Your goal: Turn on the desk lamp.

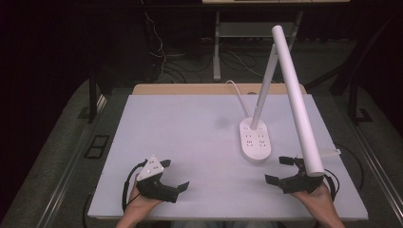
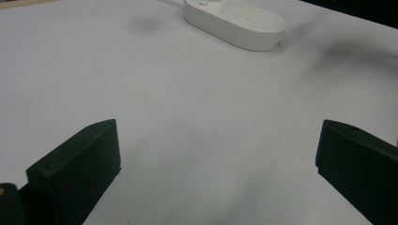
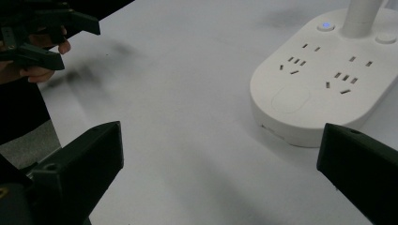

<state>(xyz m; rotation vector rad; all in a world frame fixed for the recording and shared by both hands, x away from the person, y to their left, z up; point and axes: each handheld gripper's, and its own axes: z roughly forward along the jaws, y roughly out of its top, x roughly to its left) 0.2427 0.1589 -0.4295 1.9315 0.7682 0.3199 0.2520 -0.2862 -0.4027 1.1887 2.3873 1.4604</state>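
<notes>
A white desk lamp stands on the table with its oval base [image 1: 255,138] right of centre; the base carries socket slots and a small blue light [image 3: 325,25]. Its stem [image 1: 264,80] rises to a long white light bar [image 1: 297,97] that slants down toward the near right. My left gripper [image 1: 175,175] rests near the front left, open, with nothing between its jaws. My right gripper [image 1: 279,170] sits at the front right, open and empty, just short of the base [image 3: 319,79]. The base [image 2: 234,21] lies far ahead in the left gripper view.
A white cable [image 1: 237,92] runs from the lamp base to the table's back edge. The white tabletop [image 1: 190,128] has bare room at the left and middle. Dark floor, cables and a desk frame [image 1: 217,47] lie beyond the table.
</notes>
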